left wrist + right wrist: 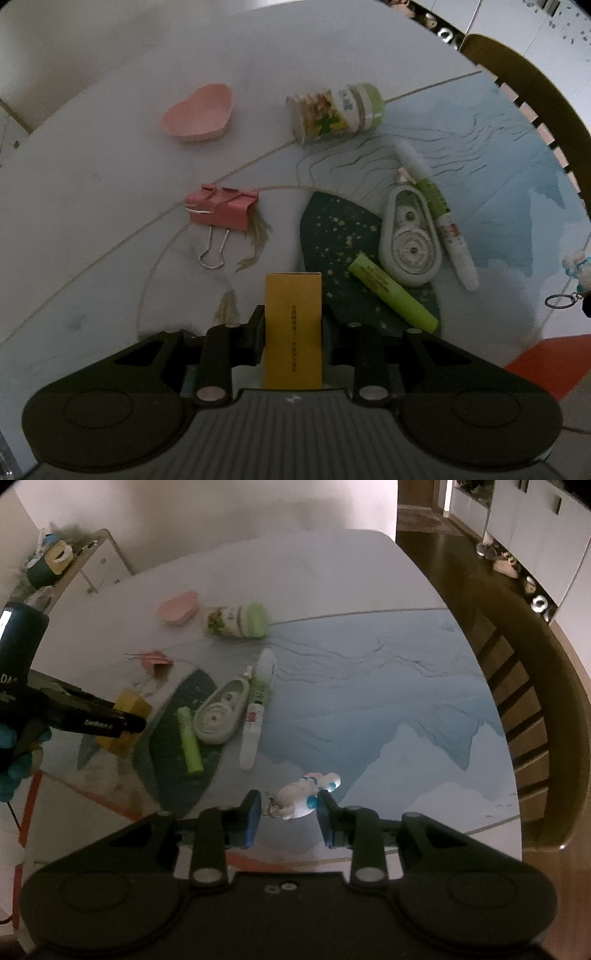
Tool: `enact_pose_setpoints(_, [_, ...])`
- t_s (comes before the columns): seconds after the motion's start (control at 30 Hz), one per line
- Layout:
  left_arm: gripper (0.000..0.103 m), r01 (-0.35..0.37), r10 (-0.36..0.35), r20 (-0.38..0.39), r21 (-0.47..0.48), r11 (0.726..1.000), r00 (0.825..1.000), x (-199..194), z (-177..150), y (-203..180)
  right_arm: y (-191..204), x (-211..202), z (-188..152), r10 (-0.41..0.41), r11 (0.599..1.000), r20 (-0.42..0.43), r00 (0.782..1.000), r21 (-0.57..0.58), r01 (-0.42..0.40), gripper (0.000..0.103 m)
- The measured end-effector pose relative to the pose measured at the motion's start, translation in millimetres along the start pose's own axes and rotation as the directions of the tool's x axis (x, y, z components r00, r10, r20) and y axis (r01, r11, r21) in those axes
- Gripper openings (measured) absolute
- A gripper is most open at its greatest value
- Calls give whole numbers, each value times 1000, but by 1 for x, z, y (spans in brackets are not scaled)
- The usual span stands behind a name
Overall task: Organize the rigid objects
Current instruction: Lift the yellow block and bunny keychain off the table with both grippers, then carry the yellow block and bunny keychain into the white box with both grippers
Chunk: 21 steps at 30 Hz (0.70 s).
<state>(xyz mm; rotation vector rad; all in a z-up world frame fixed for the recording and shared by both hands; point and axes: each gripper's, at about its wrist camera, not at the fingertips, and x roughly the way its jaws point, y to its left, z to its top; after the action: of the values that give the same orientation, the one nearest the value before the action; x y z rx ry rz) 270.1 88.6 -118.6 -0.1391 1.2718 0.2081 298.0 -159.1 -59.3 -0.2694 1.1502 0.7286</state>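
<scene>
Matt yellow cardboard box (293, 328), beside it a pink binder clip (221, 208) with shiny wire handles (metal, apparently), beyond it a glossy plastic correction-tape case (408, 236).

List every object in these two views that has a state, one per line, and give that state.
Left gripper: shut on the box.
Box: held off the table.
Right gripper: open, astride the keychain.
Keychain: lying flat, ungripped.
Jar: on its side, lid on.
Binder clip: lying closed.
Highlighter: capped, lying flat.
Dish: upright.
</scene>
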Motion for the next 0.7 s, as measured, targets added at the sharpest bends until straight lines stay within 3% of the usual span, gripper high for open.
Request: enact_pose_setpoints(0.7, [29,31,-40,122,76,997,992,-104,-56,0,57,-81,-42,26,998,113,993,-65,-18,31])
